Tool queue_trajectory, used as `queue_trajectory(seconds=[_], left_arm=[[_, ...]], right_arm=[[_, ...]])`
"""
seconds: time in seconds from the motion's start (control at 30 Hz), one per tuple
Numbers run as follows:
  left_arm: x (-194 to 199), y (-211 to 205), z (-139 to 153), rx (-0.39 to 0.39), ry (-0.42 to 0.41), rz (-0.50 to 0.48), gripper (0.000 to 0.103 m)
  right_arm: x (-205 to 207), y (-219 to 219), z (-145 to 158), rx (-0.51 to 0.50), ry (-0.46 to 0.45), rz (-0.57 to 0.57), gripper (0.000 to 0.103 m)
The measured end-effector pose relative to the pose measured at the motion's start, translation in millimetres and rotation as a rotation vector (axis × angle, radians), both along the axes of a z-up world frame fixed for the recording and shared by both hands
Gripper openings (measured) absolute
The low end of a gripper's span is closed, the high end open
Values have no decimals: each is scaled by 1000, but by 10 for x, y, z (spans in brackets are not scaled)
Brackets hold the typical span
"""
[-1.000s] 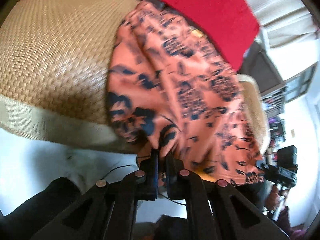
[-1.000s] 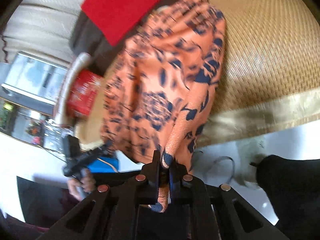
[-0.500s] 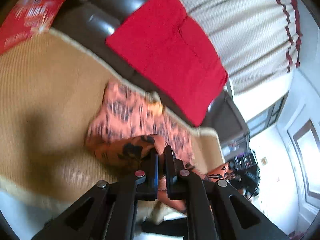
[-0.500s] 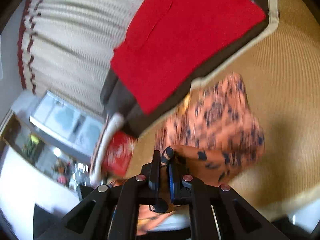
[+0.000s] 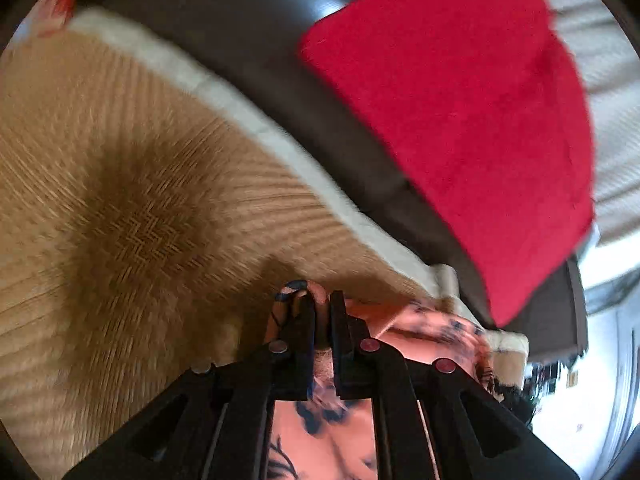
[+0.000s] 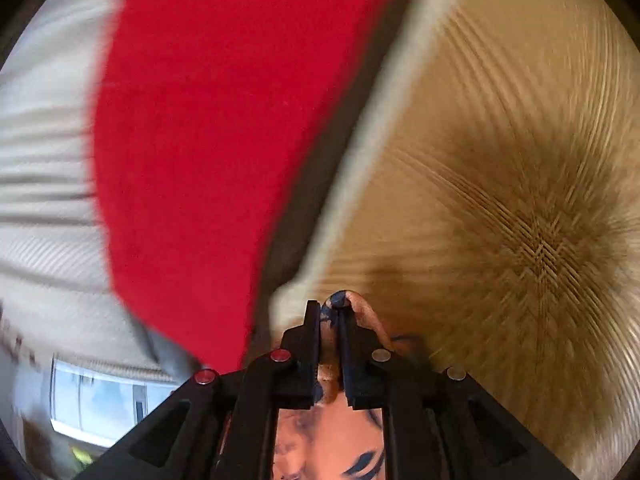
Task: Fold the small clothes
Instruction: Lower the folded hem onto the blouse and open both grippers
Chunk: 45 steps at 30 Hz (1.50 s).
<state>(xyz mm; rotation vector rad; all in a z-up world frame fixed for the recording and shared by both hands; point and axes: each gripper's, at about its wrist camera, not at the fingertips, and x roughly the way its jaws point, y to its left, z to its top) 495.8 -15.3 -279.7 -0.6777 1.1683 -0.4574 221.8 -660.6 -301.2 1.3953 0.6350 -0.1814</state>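
Both grippers have the same garment by an edge. On my left, the left gripper (image 5: 319, 308) is clamped tight on a fold of the orange patterned cloth (image 5: 404, 320), a bit of it poking out past the fingertips. On my right, the right gripper (image 6: 329, 312) has a pinch of the same cloth (image 6: 352, 300) between its pads, but its jaws are opening — the cloth sits there with the grip loosening. The rest of the garment trails below and behind the fingers in both views, low over the woven mat (image 5: 132, 220). Beyond the mat's pale border runs the dark sofa back (image 5: 256, 40), with a red cloth (image 5: 460, 112) draped over it.

I judge this to be the carry-over of a fold: the held edge brought across toward the far side of the mat, and the laying-down starting on the right. Everything is streaked, so how the cloth lies underneath I cannot tell.

Next I'd need the left to let go too — level with the right, so the edge lands straight — then both backing out without dragging the fold.
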Motion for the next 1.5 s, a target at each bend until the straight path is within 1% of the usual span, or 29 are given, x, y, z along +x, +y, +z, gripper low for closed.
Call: queue_trajectory(seconds=[0.03,0.07,0.13,0.17,0.2,0.23,0.27,0.3,0.33,0.37,0.43,0.5,0.53,0.57,0.63,0.7,0.73,0.8,0.83,0.9,0.93,1.0,1.1,1.17,1.27,1.3,1.4,1.43,1.5], left_arm=[[-17,40,-67,-42,2,8,6],[-6,85,-91,-95,-5,19,7],[-37,206,-19,-163,-38,33,8],[-84,278,75,-186,-66,47,10],[-150,340,191,-198,-101,61,13],[-244,417,343,-177,-154,96,33],[-368,511,513,-134,-210,153,63],[-488,578,638,-102,-248,204,73],[-649,635,780,-74,-290,255,78],[-805,632,908,-46,-319,262,78],[-1111,476,1090,29,-345,201,78],[-1452,206,1159,89,-375,139,78],[-1604,11,1146,121,-377,95,78],[-1764,-235,1098,163,-363,40,78],[-1978,-553,972,237,-334,-29,78],[-2155,-881,786,354,-322,-98,78],[-2172,-963,691,396,-298,-119,78],[-2180,-1057,398,461,-197,-157,78],[-2179,-1062,299,479,-162,-169,78],[-2229,-1064,292,501,-182,-177,78],[-2244,-1086,322,519,-190,-194,78],[-2248,-1099,387,539,-206,-227,78],[-2106,-983,500,494,-210,-175,78],[-2009,-893,575,467,-228,-135,78],[-1842,-783,547,517,-222,-106,78],[-1796,-750,534,534,-229,-91,78],[-1689,-817,499,601,-254,-108,78],[-1677,-866,461,631,-263,-126,78],[-1742,-1021,387,716,-310,-174,78]], right_arm=[[21,-54,-111,45,-6,-2,13],[-6,-100,-133,83,-41,-17,13],[-57,-126,5,61,-68,-14,14],[-101,-117,144,12,-79,-3,19],[-175,-106,268,-39,-83,-22,33],[-284,-103,404,-89,-91,-50,42],[-404,-91,520,-117,-107,-73,75],[-553,-69,635,-135,-134,-106,88],[-743,-21,766,-170,-146,-171,88],[-864,43,890,-217,-140,-203,88],[-965,252,1145,-305,-144,-136,87],[-1000,540,1263,-346,-151,-62,86],[-962,796,1297,-371,-141,4,85],[-941,940,1291,-390,-124,44,81],[-779,1427,1267,-480,-50,175,73],[-711,1724,1211,-525,-19,239,66],[-667,1857,1168,-534,-13,266,65],[-577,2045,1065,-567,23,309,60],[-560,2062,945,-591,86,336,59],[-503,2030,654,-553,228,402,41],[-555,2036,662,-588,223,401,39],[-569,2054,762,-614,256,447,38],[-613,1980,895,-597,205,387,42],[-489,1930,1074,-676,151,341,42],[-307,1816,1219,-754,90,308,42],[-169,1771,1126,-748,110,303,42],[50,1644,717,-671,268,347,41],[57,1655,688,-696,260,355,40],[86,1753,735,-781,291,415,41]])
